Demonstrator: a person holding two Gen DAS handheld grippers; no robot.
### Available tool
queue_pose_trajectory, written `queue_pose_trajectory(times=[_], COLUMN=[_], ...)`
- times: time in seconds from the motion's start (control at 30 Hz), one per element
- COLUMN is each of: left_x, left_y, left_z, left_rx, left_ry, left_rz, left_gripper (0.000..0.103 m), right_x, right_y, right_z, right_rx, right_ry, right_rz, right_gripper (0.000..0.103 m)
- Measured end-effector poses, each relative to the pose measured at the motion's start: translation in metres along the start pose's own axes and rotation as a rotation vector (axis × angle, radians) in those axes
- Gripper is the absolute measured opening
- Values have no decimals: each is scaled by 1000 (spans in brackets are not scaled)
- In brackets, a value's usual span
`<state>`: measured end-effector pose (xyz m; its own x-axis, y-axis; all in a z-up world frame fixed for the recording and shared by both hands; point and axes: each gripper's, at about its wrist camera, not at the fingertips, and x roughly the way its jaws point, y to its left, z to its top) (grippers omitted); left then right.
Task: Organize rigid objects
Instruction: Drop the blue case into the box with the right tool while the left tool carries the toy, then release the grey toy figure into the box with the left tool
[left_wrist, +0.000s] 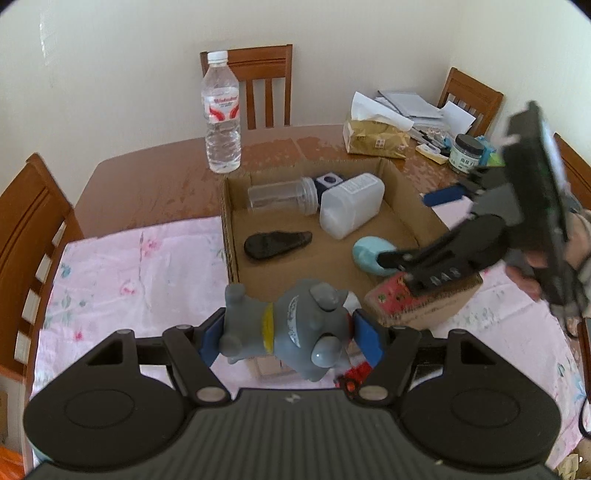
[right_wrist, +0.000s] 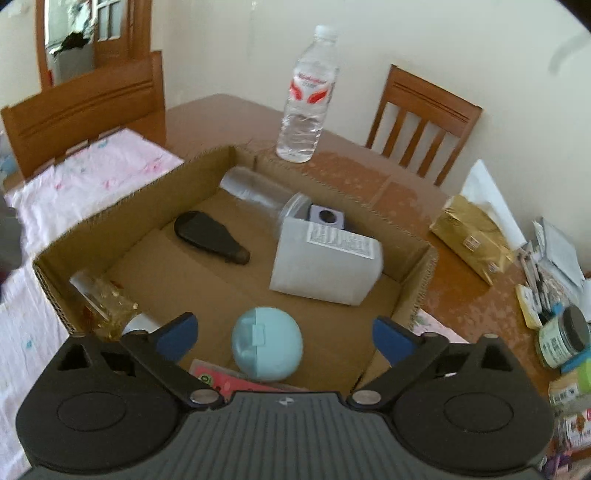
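Note:
My left gripper (left_wrist: 288, 332) is shut on a grey toy animal (left_wrist: 295, 328) with a yellow collar, held just in front of the near wall of the open cardboard box (left_wrist: 229, 221). My right gripper (right_wrist: 284, 332) is open over the box's near right corner, and a light blue round case (right_wrist: 267, 343) lies on the box floor below its spread fingers. Also in the box are a black case (right_wrist: 210, 236), a clear jar (right_wrist: 258, 197) on its side, a white container (right_wrist: 325, 266), a small dark blue box (right_wrist: 327, 218) and a red pack (left_wrist: 395, 295).
A water bottle (left_wrist: 221, 110) stands behind the box. A gold tissue pack (left_wrist: 376, 138), papers and a dark-lidded jar (left_wrist: 465, 153) crowd the table's far right. A pink floral cloth (left_wrist: 129, 266) covers the near side. Wooden chairs (left_wrist: 258, 74) ring the table.

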<state>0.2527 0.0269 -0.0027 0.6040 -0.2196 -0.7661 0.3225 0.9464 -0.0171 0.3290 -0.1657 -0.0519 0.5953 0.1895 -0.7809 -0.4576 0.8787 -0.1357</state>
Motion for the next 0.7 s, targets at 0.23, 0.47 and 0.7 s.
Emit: queue_pose_trajectory(times=[0.23,0.47,0.7], left_x=[36,69,59], left_y=[2,3,9], left_z=[29,51,61], left_rx=[37,55,36], left_ry=[-2,-3,-55], left_rz=[-20,-10,16], left_gripper=[71,74,96], right_x=[-39,-60,-69], right_y=[-3,-7,-9], right_z=[-8,-21,-33], right_rx=[112,207,241], right_ry=[5,0,29], right_rz=[-42,-93,-114], right_gripper=[103,103,103])
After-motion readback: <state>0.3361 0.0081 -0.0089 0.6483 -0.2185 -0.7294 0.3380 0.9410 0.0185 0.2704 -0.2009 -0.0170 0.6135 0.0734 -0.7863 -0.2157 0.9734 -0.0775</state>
